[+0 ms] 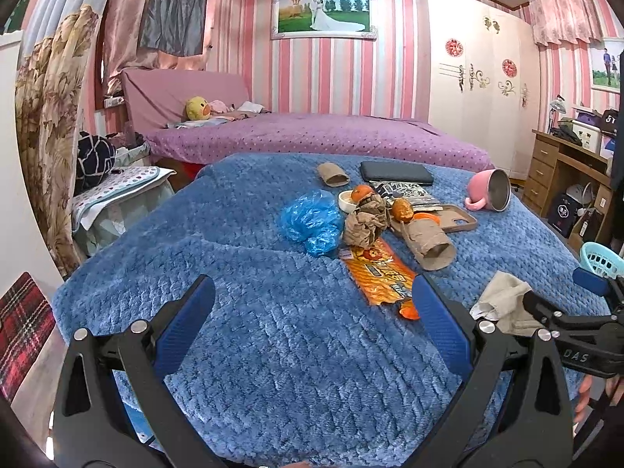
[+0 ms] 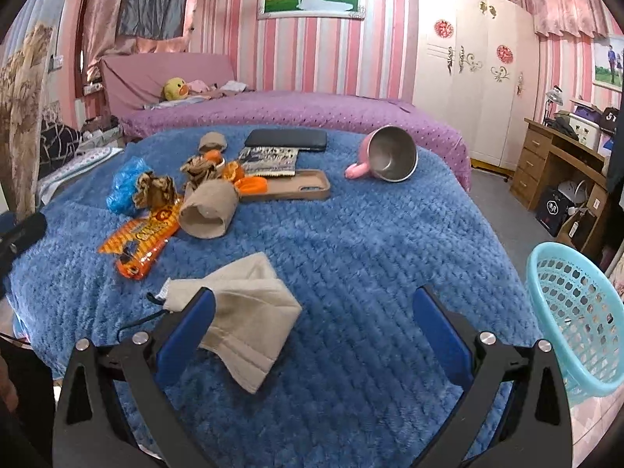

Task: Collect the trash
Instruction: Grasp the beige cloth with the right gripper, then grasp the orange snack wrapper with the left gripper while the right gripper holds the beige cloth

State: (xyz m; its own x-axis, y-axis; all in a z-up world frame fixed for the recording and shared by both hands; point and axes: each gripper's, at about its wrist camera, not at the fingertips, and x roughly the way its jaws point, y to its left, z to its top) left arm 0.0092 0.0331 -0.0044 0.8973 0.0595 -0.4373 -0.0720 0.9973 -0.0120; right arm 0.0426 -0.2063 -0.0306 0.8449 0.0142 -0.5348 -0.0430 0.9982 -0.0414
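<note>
Trash lies on a blue blanket point(image 1: 273, 331): an orange snack wrapper point(image 1: 380, 273) point(image 2: 142, 234), a crumpled brown paper point(image 1: 364, 224) point(image 2: 156, 191), a blue plastic bag point(image 1: 312, 220) point(image 2: 124, 187), a cardboard tube point(image 1: 429, 241) point(image 2: 208, 210), a second tube point(image 1: 331, 174) and orange peels point(image 1: 401, 208) point(image 2: 253, 183). A beige cloth point(image 2: 241, 312) point(image 1: 503, 300) lies near the front. My left gripper point(image 1: 312, 304) is open and empty, short of the wrapper. My right gripper point(image 2: 312, 312) is open, its left finger over the cloth's edge. A turquoise basket point(image 2: 577, 319) point(image 1: 602, 261) stands at the right.
A tipped pink mug point(image 2: 386, 156) point(image 1: 491, 191), a brown phone case point(image 2: 296, 191), a black wallet point(image 2: 286, 139) and a booklet point(image 2: 269, 160) lie at the back. A purple bed point(image 1: 312, 132), a wardrobe point(image 1: 475, 89) and a desk point(image 2: 557, 163) stand beyond.
</note>
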